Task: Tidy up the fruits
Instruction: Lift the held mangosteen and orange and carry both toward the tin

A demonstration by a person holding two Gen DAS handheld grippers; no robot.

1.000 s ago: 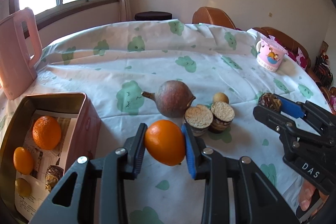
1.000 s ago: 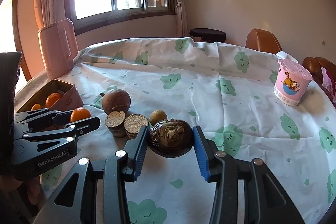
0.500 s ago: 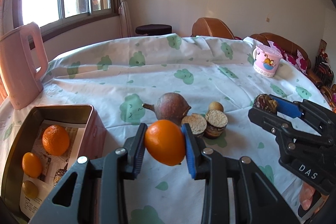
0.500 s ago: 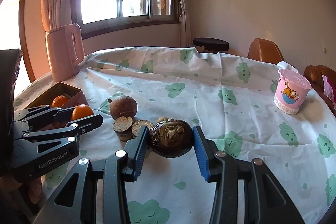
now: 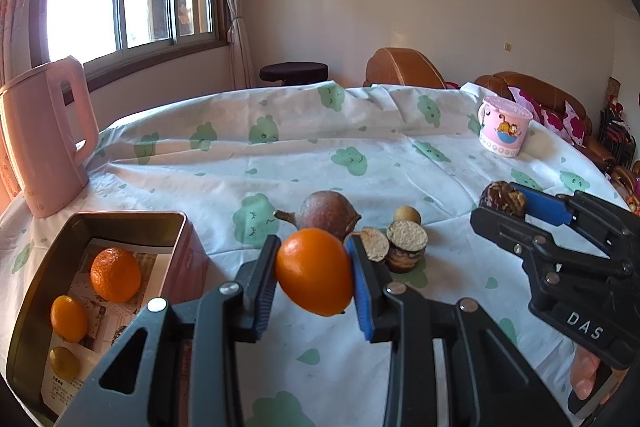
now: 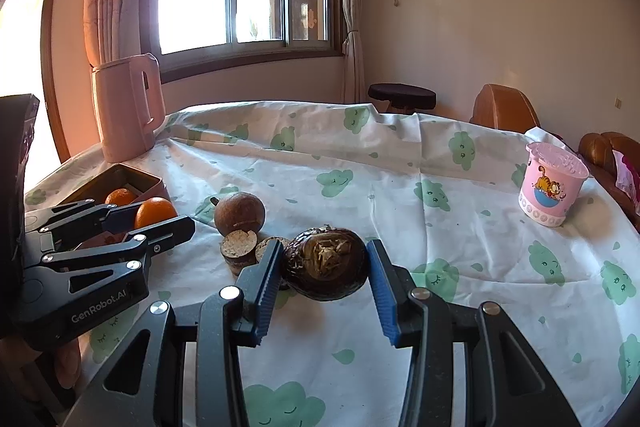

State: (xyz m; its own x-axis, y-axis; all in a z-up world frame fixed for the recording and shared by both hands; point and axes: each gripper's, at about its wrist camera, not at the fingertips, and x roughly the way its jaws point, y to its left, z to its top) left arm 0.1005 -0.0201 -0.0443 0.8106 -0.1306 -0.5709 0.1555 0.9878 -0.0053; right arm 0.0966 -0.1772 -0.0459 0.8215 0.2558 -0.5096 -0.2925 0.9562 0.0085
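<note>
My left gripper is shut on a smooth orange, held above the tablecloth just right of the pink tin box. Inside the box lie a wrinkled orange, a small orange fruit and a yellowish fruit. My right gripper is shut on a dark brown half fruit with a fibrous cut face. On the cloth rest a whole brown round fruit, two cut halves and a small tan fruit. Each gripper also shows in the other's view: the right gripper, the left gripper.
A pink kettle stands behind the box at the table's left edge. A pink cartoon cup sits at the far right. The table wears a white cloth with green clouds. Brown chairs and a dark stool stand beyond it.
Both views have tilted upward, so the table contents sit lower in the picture. Each gripper keeps its fruit; the fruits on the cloth have not moved.
</note>
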